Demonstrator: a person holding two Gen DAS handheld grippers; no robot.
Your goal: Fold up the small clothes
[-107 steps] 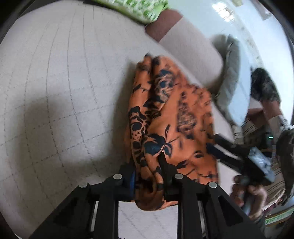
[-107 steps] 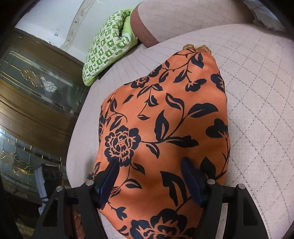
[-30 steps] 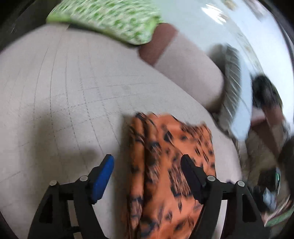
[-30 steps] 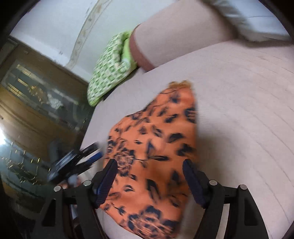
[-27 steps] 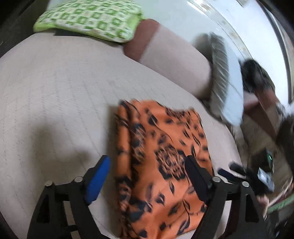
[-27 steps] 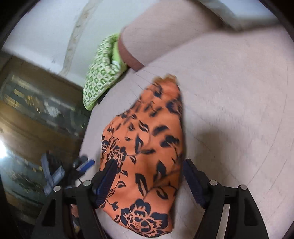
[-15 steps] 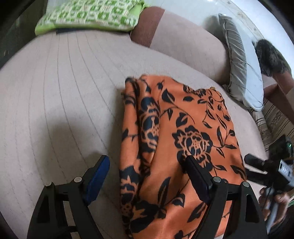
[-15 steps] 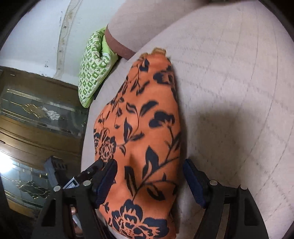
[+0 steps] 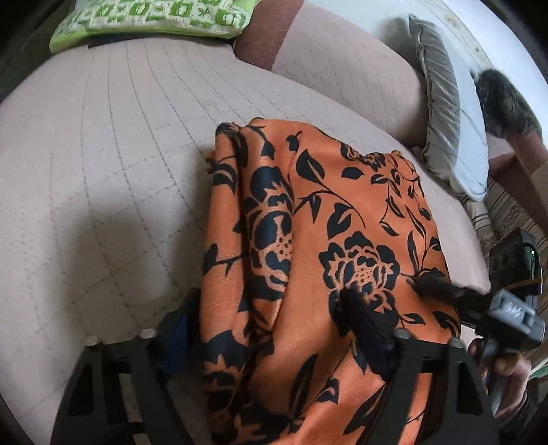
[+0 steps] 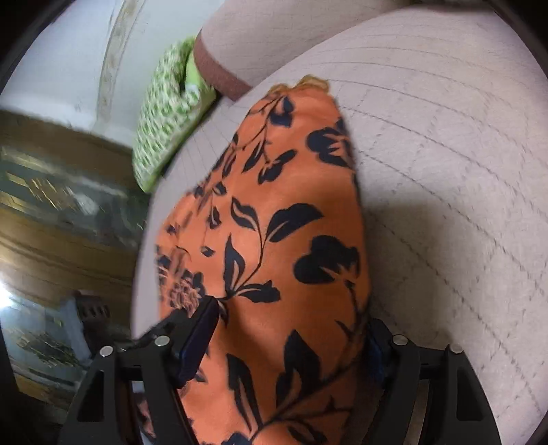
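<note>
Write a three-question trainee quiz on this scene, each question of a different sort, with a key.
1. True or false: the orange floral garment lies on a quilted beige cushion.
2. Multiple choice: what lies at the cushion's far edge in the left wrist view? A) a green patterned pillow B) a red towel C) a book
3. Fill in: the fabric sits ___ the fingers of the left hand-held gripper, and likewise those of the right hand-held gripper.

Key: 1 true; 2 A; 3 between. Both sets of jaws have just been closing around the near edge of the garment; whether the pads already press on it cannot be told.
</note>
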